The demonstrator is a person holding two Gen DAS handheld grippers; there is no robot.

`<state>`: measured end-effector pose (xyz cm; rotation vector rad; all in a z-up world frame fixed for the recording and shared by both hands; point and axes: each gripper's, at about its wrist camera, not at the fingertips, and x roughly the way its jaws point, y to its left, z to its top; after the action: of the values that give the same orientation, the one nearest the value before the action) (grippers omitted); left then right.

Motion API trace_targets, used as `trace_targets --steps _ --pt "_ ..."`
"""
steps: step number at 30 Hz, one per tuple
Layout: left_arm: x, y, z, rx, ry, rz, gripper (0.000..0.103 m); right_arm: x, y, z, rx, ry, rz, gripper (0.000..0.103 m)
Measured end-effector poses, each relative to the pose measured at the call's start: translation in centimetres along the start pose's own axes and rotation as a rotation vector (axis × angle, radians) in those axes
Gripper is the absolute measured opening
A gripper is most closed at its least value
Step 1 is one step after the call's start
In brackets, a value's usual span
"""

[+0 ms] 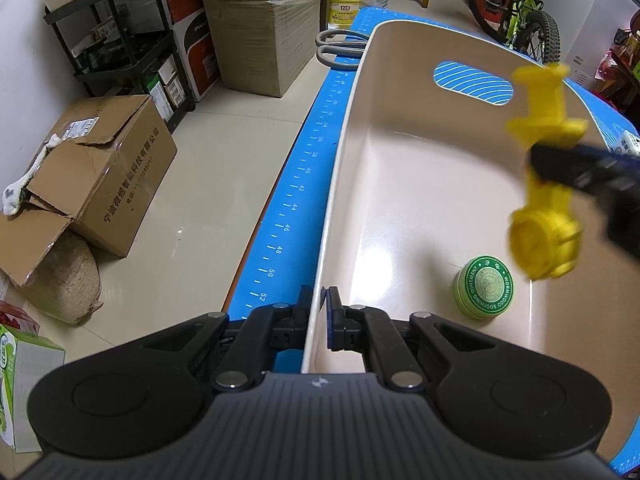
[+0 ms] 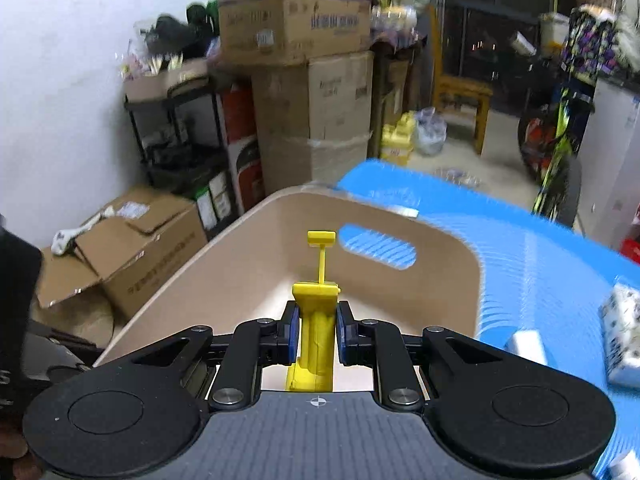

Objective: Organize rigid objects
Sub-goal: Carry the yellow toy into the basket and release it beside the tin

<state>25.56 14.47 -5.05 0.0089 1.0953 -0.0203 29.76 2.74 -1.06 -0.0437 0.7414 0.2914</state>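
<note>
A beige bin (image 1: pixel 348 168) with a slot handle stands on a blue mat (image 1: pixel 304 184). My left gripper (image 1: pixel 319 322) is shut on the bin's near left rim, one pad on each side of the wall. A green round ointment tin (image 1: pixel 483 286) lies on the bin floor. A yellow plastic tool (image 1: pixel 546 192) with a round end hangs above the bin's right side. My right gripper (image 2: pixel 316 336) is shut on the yellow tool (image 2: pixel 317 320), which points up and forward over the bin (image 2: pixel 224 248). In the left wrist view the right gripper's black fingers (image 1: pixel 576 168) come in from the right.
Grey-handled scissors (image 1: pixel 340 46) lie on the mat beyond the bin. White patterned packets (image 2: pixel 620 332) sit on the mat right of the bin. Cardboard boxes (image 1: pixel 104 168), a black shelf (image 1: pixel 120 40) and a bicycle (image 1: pixel 516 12) stand on the floor around.
</note>
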Motion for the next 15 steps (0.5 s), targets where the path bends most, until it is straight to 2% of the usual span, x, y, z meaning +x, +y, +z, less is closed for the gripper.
trace_targets --steps 5,15 --pt "0.0 0.0 0.0 0.002 0.000 -0.001 0.008 2.3 0.6 -1.1 0.007 0.088 0.004 0.028" --pt "0.0 0.0 0.0 0.001 -0.001 -0.002 0.008 4.8 0.8 -2.0 0.021 0.192 -0.016 0.027"
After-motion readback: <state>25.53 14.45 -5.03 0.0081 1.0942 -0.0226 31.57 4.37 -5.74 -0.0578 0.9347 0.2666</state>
